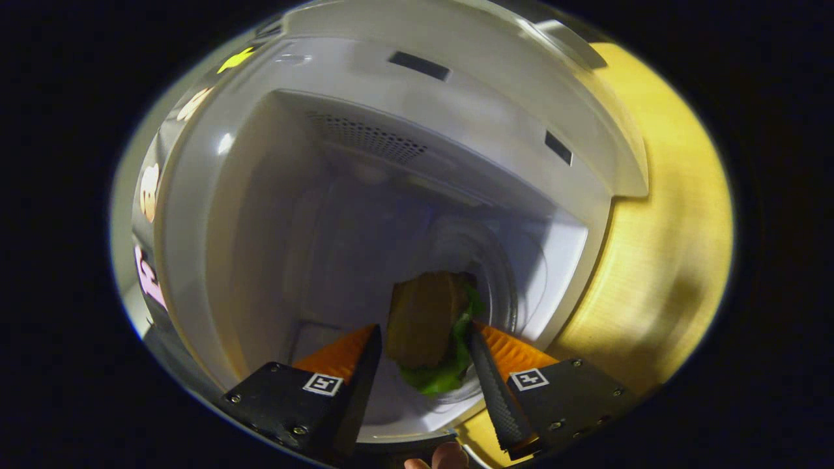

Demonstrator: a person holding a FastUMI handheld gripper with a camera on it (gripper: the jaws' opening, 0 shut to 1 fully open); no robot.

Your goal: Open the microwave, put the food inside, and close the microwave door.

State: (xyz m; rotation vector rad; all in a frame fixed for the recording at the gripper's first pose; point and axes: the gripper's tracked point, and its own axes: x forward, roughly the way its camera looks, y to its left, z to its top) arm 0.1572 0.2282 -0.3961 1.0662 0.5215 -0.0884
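The white microwave (456,111) stands open, and I look straight into its pale cavity (313,215) with the view tilted. A burger (423,319), a brown bun with green lettuce (443,378) hanging out, sits between my fingers over the round glass turntable (505,280). My gripper (422,335) is inside the opening, with one finger against the bun side and the other against the lettuce side, shut on the burger. I cannot tell whether the burger rests on the turntable or hangs just above it.
A light wooden tabletop (658,247) runs beside the microwave on the right. The swung-open door (140,195) shows as a shiny strip on the left. A vent grille (371,137) marks one inner wall. A person's fingertip (449,456) shows behind the fingers.
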